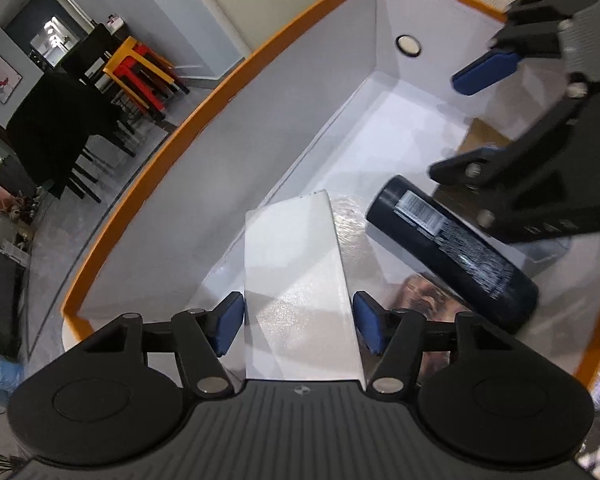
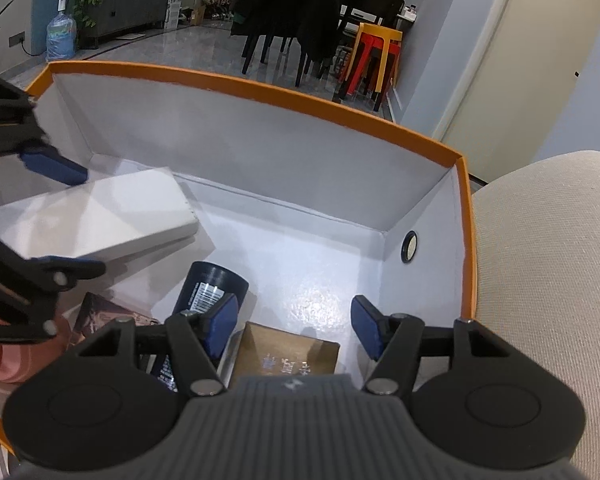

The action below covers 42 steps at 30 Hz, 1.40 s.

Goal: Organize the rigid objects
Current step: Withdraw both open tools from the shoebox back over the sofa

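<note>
**Left wrist view: white box held over an orange-rimmed bin**

In the left wrist view, the left gripper [image 1: 298, 322] is seen with its 2 blue pads [image 1: 229, 326] set against the sides of a white rectangular box [image 1: 296, 280]; the box is pinched between them and tilted over the floor of the orange-rimmed storage box [image 1: 148, 184]. Just beside the white box, a dark cylindrical bottle [image 1: 452, 248] with a barcode label is laid on its side. Beyond it, the right gripper [image 1: 476, 116] is shown with its fingers spread wide and nothing between them. A round grommet hole [image 1: 408, 45] is set in the far end wall.

In the right wrist view, the right gripper [image 2: 294, 326] is held apart above a brown card box [image 2: 288, 350], which is not touched. The bottle [image 2: 210, 292] is partly hidden by the left pad. Further left, the white box [image 2: 92, 216] is gripped by the left gripper [image 2: 66, 220]. A pink object [image 2: 4, 360] is seen at the near left edge.
</note>
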Motion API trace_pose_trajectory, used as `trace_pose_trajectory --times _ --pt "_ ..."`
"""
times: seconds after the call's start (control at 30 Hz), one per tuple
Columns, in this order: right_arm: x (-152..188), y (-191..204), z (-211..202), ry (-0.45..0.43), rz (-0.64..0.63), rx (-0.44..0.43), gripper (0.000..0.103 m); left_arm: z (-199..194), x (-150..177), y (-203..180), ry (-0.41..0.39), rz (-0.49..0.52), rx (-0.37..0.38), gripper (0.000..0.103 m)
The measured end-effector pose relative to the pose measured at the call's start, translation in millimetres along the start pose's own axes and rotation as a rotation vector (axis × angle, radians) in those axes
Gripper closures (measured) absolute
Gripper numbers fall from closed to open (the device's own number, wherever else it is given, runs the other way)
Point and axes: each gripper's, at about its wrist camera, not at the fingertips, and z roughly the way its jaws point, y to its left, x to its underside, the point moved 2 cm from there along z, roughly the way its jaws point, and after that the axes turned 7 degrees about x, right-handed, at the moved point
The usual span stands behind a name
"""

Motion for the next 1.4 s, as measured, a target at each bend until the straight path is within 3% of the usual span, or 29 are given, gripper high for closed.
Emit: trace_pose_trajectory --times 0.17,0.33,0.63,0.93,1.4 --pt "2.2 -0.6 -2.2 -0.004 -0.009 -0.002 0.040 18.9 -5.7 1.4 0.045 -0.014 -0.007 0.032" --pt "4.5 -3.0 -4.6 -0.006 -0.008 -0.006 0.040 7.0 -2.5 -1.7 -0.012 -0.014 -0.003 0.031" --pt "10.8 -6.5 -15.2 -0.008 0.024 -0.017 0.040 -45.0 -0.6 13.5 -0.155 -0.128 0.006 0.028" --pt "14.4 -10.6 -54.8 -0.038 0.061 -0.018 0.040 -107.1 23.4 18.7 -0.287 -0.279 0.030 0.023" --pt "7.6 -7.7 -140.5 -0.124 0.070 0.007 0.039 -202.4 63.6 9.5 -0.400 -0.331 -0.034 0.022"
